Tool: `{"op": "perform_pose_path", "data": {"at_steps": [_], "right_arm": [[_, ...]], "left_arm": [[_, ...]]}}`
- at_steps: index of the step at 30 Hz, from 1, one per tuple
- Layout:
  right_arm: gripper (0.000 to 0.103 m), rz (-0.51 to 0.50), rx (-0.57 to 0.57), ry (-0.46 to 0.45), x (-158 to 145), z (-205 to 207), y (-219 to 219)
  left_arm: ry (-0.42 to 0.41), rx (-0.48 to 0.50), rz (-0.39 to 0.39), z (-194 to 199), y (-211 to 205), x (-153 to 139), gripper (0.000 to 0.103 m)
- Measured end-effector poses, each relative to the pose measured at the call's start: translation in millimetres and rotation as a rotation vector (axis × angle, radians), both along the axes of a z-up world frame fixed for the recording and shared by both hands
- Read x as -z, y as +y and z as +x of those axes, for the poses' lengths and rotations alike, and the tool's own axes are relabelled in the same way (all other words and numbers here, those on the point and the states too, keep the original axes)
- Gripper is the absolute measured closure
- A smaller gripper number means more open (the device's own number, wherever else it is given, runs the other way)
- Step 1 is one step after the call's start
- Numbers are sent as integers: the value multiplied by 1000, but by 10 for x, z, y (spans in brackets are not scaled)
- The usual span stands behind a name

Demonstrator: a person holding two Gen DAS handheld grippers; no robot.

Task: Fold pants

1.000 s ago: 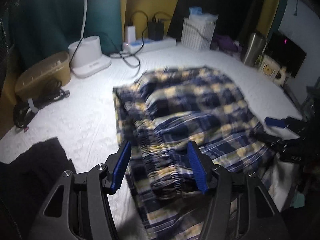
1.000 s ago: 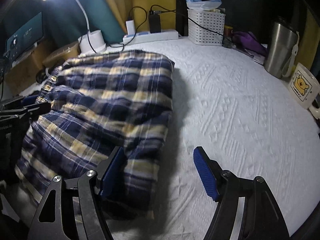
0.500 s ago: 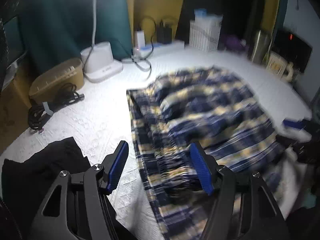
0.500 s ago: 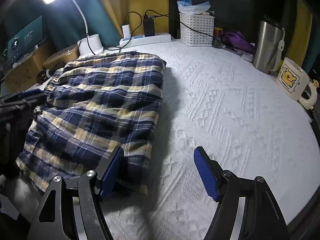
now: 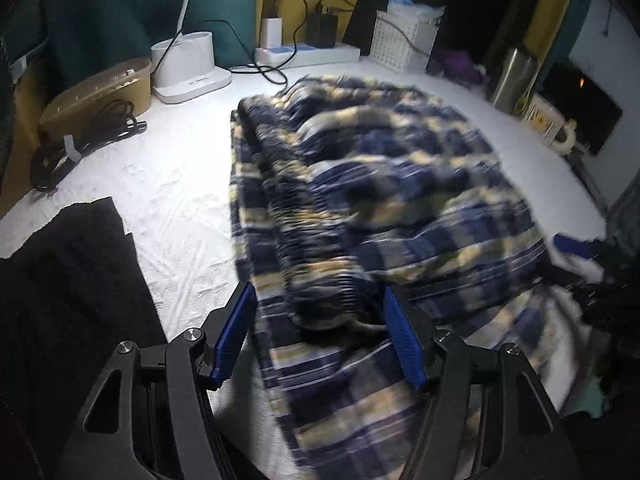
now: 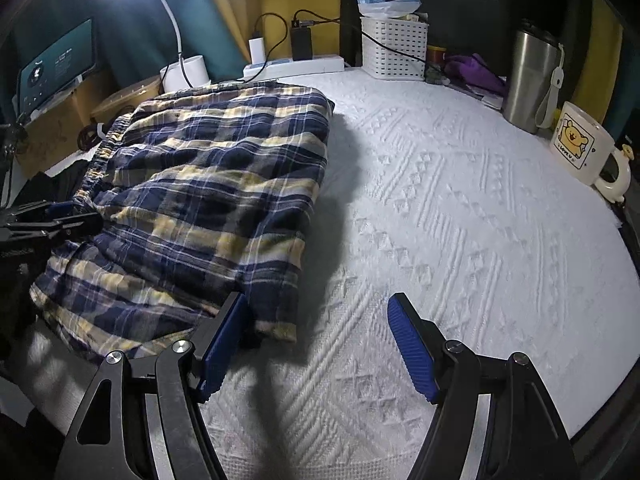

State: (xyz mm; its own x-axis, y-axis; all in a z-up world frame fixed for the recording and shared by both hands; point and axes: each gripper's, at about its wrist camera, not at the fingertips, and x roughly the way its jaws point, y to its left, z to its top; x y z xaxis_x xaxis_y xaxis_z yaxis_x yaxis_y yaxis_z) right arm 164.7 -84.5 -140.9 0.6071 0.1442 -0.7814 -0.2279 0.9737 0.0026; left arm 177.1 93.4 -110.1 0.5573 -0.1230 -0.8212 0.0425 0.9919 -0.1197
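Note:
The blue and yellow plaid pants lie folded in a thick bundle on the white textured bed cover. In the right wrist view the pants fill the left half. My left gripper is open, its blue pads either side of the elastic waistband end near the front edge. My right gripper is open and empty at the pants' near right corner, its left pad against the cloth. The left gripper also shows in the right wrist view at the pants' left side.
A black garment lies at the front left. At the back stand a lamp base, power strip, white basket, steel tumbler and a bear mug. A tan box and coiled cable sit left.
The left gripper drew back, then came forward again over the waistband end. The pants settled flat and the right gripper stayed at their corner.

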Motion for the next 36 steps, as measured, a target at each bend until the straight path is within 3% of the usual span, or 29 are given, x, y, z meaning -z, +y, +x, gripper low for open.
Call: {"op": "perform_pose_path", "data": {"at_steps": [4,8,14,24,36], "right_arm": [[29,-6,2,-4,13,-34,-15],[29,-14,5,1,14,-54,-22],[29,-1,33,4,-29,-67,-127],[29,4,54,-33,-222,-4,-221],[29,-14,86,-78,-489,291,-328]], "left_arm": [[-14,16,69,-43,-20,16,36],[-5,7,83,-50,70,0,33],[-17,-10,49,-88,191,-174,33],[-158,-22,69,-14,216,-656,33],[-187,25,30,316,100,-752,33]]}}
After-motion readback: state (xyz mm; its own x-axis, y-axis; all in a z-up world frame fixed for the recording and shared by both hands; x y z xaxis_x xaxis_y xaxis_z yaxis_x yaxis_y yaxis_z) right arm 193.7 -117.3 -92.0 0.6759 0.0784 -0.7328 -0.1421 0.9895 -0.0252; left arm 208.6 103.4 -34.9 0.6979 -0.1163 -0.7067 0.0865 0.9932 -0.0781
